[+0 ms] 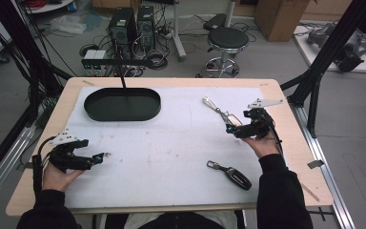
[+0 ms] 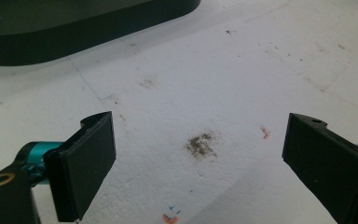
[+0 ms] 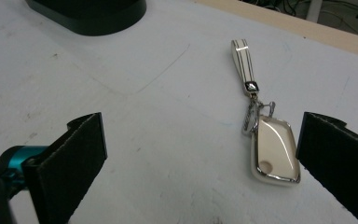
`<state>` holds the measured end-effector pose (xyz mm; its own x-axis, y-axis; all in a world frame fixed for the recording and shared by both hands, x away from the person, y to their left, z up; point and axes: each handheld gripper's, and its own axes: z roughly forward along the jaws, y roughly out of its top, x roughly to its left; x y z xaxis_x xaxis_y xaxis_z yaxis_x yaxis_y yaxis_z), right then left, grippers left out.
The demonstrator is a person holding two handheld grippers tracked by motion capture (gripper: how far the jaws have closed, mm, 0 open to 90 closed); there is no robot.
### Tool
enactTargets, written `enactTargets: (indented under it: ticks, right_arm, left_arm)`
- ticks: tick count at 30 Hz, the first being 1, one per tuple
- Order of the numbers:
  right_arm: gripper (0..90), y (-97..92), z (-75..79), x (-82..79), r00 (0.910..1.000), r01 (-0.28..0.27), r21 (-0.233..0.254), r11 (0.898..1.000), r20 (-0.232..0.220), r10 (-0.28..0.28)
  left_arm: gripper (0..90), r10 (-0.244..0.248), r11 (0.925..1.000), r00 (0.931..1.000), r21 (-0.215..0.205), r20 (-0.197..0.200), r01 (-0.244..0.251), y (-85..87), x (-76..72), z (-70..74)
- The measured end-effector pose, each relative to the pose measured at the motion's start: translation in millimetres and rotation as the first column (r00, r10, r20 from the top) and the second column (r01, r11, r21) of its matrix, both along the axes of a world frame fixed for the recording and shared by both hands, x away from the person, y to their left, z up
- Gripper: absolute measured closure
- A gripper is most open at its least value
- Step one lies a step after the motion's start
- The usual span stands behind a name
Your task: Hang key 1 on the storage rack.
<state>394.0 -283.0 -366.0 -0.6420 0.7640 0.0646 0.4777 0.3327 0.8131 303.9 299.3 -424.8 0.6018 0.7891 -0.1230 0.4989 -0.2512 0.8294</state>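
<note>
White foam sheet (image 1: 171, 143) carries two car key fobs, one cream (image 3: 275, 151), one black (image 1: 234, 174), and one black oval tray (image 1: 122, 104). Left gripper (image 2: 198, 154) and right gripper (image 3: 200, 158) gape empty, the cream fob just beside the right jaw.

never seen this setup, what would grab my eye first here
Probably the black oval tray at the far left of the white mat. Next, two key fobs: a cream one by the open right claw, a black one near the front edge.
</note>
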Motion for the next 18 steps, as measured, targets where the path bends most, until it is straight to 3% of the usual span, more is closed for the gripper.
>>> enactTargets:
  ticks: [8, 10, 18]
  right_arm:
    - [0.9, 3.2, 6.1, 14.4, 0.9999, -0.002, 0.012, 1.0, -0.017, 0.003]
    - [0.9, 8.2, 9.6, 22.2, 0.9993, -0.017, -0.017, 1.0, -0.033, 0.017]
    - [0.9, 18.3, 19.0, 48.7, 0.9987, -0.022, -0.045, 0.999, -0.048, 0.02]
  left_arm:
    - [10.1, -0.006, 0.9999, 1.0, -0.01, 0.002, 0.006, 0.2, 2.3, -0.3]
    - [10.2, -0.005, 1.0, 1.0, -0.007, 0.001, 0.005, 0.1, 2.4, -0.5]
    - [10.3, -0.007, 1.0, 1.0, -0.007, 0.002, 0.007, -0.3, 2.6, -0.7]
